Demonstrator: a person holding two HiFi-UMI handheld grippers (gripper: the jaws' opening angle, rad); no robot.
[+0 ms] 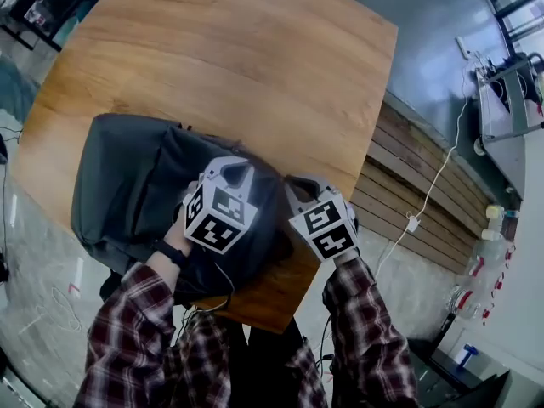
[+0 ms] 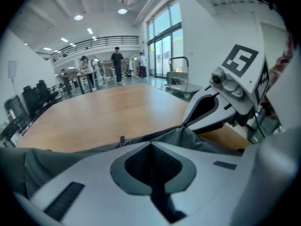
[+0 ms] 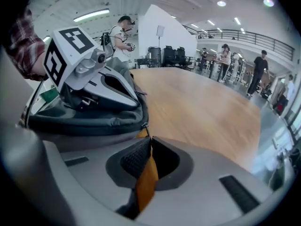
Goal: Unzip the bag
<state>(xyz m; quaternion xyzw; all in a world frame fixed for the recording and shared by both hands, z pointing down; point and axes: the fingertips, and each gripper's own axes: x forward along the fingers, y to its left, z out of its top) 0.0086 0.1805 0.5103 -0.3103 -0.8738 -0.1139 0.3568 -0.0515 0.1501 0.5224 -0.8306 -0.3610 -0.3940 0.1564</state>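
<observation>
**Fig.** R hand-held gripper (image 3: 149,142) is clamping the orange pull tab (image 3: 146,180) at lower centre of the right gripper view. Its jaws are pressing together w/ the tab hanging down btwn them, and the metal slider (image 3: 145,126) is sitting just past the tips. L hand-held gripper (image 2: 151,146) is likewise pinched closed, apparently on a dark fold of the bag (image 1: 127,177), and is sitting just beside the R one. The bag is lying on the counter (image 1: 255,49) at lower left of the head view. Its long axis is running from the grippers at lower centre out toward the left edge. In the right gripper view the zip line (image 3: 139,108) is curving away from the R tips toward upper left, passing under the L gripper. Judged: R is doing the pulling and L the bracing, so the coming pull probably needs to follow that rim, not lift off it. How far the zip is open can't be told.
</observation>
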